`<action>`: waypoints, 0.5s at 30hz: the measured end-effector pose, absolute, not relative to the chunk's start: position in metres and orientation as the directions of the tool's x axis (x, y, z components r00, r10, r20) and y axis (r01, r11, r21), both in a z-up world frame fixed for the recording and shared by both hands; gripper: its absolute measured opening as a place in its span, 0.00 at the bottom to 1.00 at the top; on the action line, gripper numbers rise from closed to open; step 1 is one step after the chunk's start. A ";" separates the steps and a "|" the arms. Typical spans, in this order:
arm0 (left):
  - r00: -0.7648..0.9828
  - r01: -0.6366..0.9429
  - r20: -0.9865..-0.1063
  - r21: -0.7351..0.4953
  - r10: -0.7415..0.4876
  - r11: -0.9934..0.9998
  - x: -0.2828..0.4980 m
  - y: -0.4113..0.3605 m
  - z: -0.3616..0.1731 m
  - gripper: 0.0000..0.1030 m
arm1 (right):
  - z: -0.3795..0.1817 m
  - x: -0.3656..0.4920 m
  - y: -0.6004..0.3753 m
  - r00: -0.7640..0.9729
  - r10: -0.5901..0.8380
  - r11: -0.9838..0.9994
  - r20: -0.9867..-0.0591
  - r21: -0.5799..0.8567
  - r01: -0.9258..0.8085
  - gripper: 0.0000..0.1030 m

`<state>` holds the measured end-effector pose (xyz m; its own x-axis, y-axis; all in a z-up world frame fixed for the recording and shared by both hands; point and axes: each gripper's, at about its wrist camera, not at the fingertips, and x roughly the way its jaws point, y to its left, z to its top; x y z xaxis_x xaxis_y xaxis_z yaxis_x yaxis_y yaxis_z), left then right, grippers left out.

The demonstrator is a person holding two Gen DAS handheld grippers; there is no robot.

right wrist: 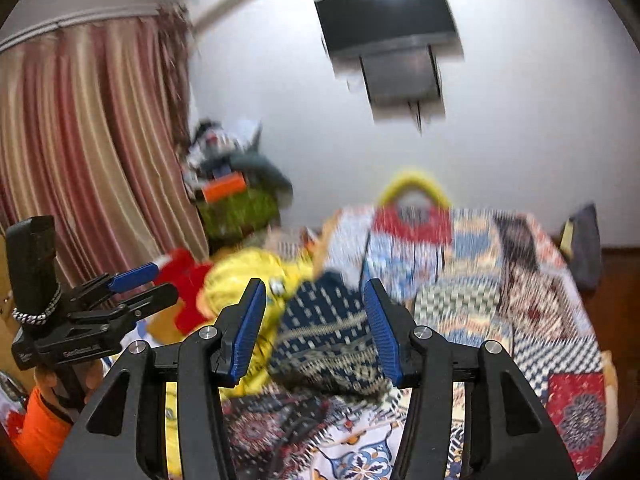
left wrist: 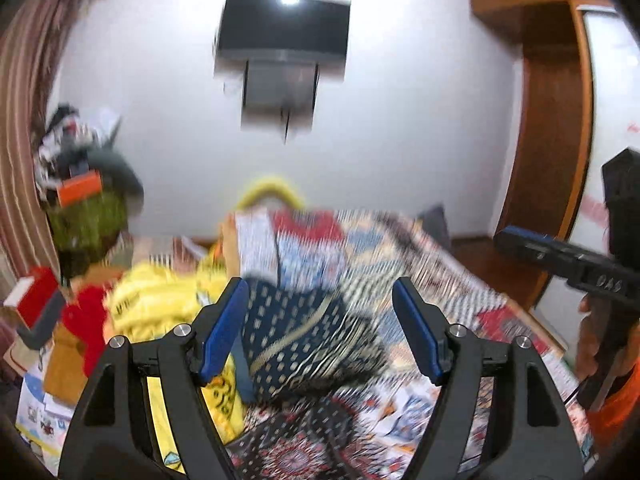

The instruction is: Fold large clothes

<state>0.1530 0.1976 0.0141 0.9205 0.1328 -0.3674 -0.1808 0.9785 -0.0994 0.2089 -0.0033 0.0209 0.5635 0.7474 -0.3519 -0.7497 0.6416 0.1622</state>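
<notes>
Navy gold-print garment [left wrist: 304, 336], crumpled, soft, on patchwork bed quilt [left wrist: 432, 264]. Left gripper [left wrist: 320, 324] & right gripper [right wrist: 316, 328]: jaws spread, nothing pinched. Frames blurred.

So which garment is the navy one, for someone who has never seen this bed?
On the patchwork bedspread, just right of the yellow cloth, lies a bunched navy garment. Only it has small pale dashes and a gold band.

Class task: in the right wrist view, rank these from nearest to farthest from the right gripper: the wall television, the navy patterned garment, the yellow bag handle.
1. Navy patterned garment, just beyond the right gripper.
2. Yellow bag handle, at the bed's far end.
3. Television, high on the wall.
</notes>
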 end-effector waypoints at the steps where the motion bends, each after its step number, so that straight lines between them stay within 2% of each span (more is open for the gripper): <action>1: 0.931 -0.188 -0.332 -0.083 0.151 0.979 0.140 0.188 0.023 0.71 | 0.027 0.198 -0.009 0.575 0.753 0.641 -0.322 0.159 -0.751 0.46; 6: 0.960 -0.214 -0.199 -0.060 0.199 0.975 0.091 0.153 0.041 0.71 | 0.041 0.158 -0.030 0.617 0.760 0.647 -0.205 0.149 -0.748 0.46; 10: 0.950 -0.279 -0.151 -0.011 0.274 0.960 0.072 0.134 0.042 0.71 | 0.040 0.138 -0.037 0.634 0.754 0.656 -0.170 0.138 -0.742 0.46; 14: 0.950 -0.282 -0.142 0.001 0.279 0.960 0.063 0.120 0.035 0.72 | 0.032 0.130 -0.036 0.675 0.718 0.694 -0.166 0.111 -0.711 0.46; 15: 0.950 -0.280 -0.144 -0.002 0.277 0.960 0.062 0.118 0.033 0.75 | 0.031 0.129 -0.035 0.681 0.712 0.700 -0.171 0.108 -0.706 0.46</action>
<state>0.0618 0.1179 0.0335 0.9500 0.2772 -0.1439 -0.2803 0.9599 -0.0017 0.1289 -0.0353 0.0309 0.6808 0.7124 -0.1707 -0.7057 0.7003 0.1080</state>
